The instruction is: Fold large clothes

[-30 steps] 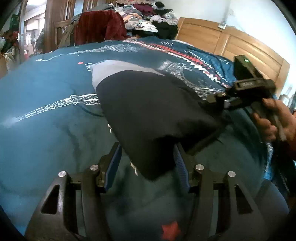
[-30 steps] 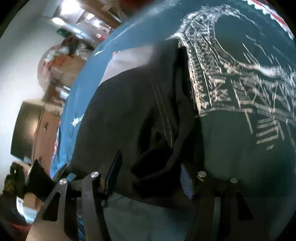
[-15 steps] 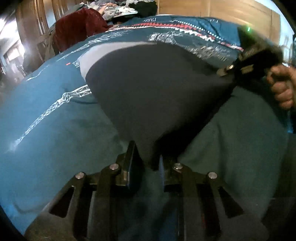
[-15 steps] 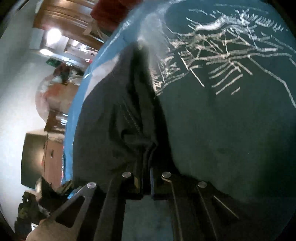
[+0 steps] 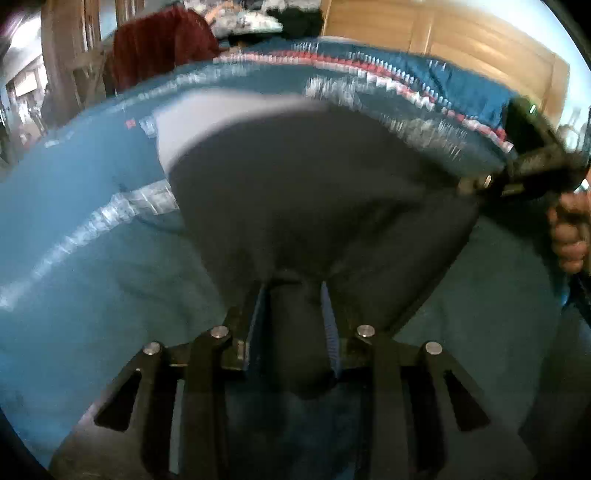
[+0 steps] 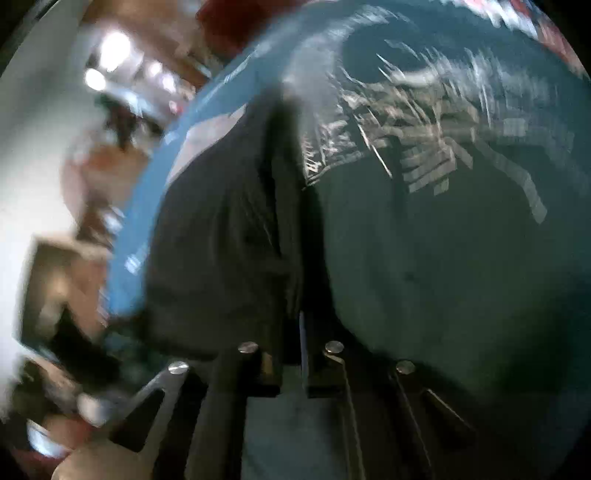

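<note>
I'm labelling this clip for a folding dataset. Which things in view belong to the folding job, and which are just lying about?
Part of the job:
- dark garment, spread on the bed
- left hand-held gripper, shut on the garment's near edge
- right hand-held gripper, shut on another edge

Just lying about:
- teal patterned bedspread
- red cloth on a chair
- clothes pile
- wooden headboard

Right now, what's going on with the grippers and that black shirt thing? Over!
Left gripper shut on dark garment. Right gripper shut on its other edge. Garment stretched between them over blue bedspread. Nothing blocking.
</note>
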`<state>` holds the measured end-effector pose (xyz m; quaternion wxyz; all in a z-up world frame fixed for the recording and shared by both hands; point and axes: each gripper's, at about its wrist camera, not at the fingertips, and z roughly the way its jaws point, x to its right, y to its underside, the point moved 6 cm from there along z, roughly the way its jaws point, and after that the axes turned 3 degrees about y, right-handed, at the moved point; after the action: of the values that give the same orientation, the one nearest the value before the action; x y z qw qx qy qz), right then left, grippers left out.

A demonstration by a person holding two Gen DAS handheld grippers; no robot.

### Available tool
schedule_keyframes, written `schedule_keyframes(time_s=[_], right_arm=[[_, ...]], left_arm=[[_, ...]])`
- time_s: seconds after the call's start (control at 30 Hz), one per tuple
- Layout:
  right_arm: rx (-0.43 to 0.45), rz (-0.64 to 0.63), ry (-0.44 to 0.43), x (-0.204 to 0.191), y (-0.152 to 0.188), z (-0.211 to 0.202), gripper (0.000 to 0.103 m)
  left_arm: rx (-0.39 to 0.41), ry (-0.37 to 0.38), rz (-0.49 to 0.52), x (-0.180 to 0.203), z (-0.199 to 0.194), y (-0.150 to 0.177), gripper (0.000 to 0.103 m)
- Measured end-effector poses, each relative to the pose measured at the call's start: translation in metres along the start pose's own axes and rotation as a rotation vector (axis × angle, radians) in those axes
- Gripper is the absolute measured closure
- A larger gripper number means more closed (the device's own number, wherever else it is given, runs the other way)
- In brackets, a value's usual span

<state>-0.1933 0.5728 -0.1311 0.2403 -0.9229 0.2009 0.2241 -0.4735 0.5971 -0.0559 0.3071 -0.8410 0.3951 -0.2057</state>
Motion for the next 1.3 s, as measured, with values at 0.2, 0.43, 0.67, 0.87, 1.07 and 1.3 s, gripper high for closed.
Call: schedule_keyframes(time_s=[0.2, 0.43, 0.67, 0.87, 1.07, 1.3], right_arm=[[0.196, -0.177, 0.117, -0.044, -0.038, -0.04, 0.062], [0.008, -0.344, 0.221, -0.047, -0.064, 0.071, 0.071], [0.135, -0.445, 0.163, -0.099, -0.153, 0.056, 0.07], [-0.063, -0.406, 0.278, -0.08, -0.202, 0.16, 0.073], [0.136, -0.479, 0.227, -0.105, -0.154, 0.06, 0.071], [0.106, -0.408, 0.274, -0.065, -0.015, 0.041, 0.047]], left_arm=[[0.228, -0.102, -0.088, -0.053, -0.011, -0.065, 0.063], [-0.059, -0.169, -0.067, -0.082, 0.098, -0.049, 0.062], [0.131, -0.163, -0.066, -0.116, 0.082, -0.125, 0.066], [-0.151, -0.219, -0.114, -0.153, 0.187, -0.117, 0.056], [0.052, -0.122, -0.095, -0.095, 0.068, -0.087, 0.059], [-0.043, -0.076, -0.061, -0.016, 0.039, 0.024, 0.048]])
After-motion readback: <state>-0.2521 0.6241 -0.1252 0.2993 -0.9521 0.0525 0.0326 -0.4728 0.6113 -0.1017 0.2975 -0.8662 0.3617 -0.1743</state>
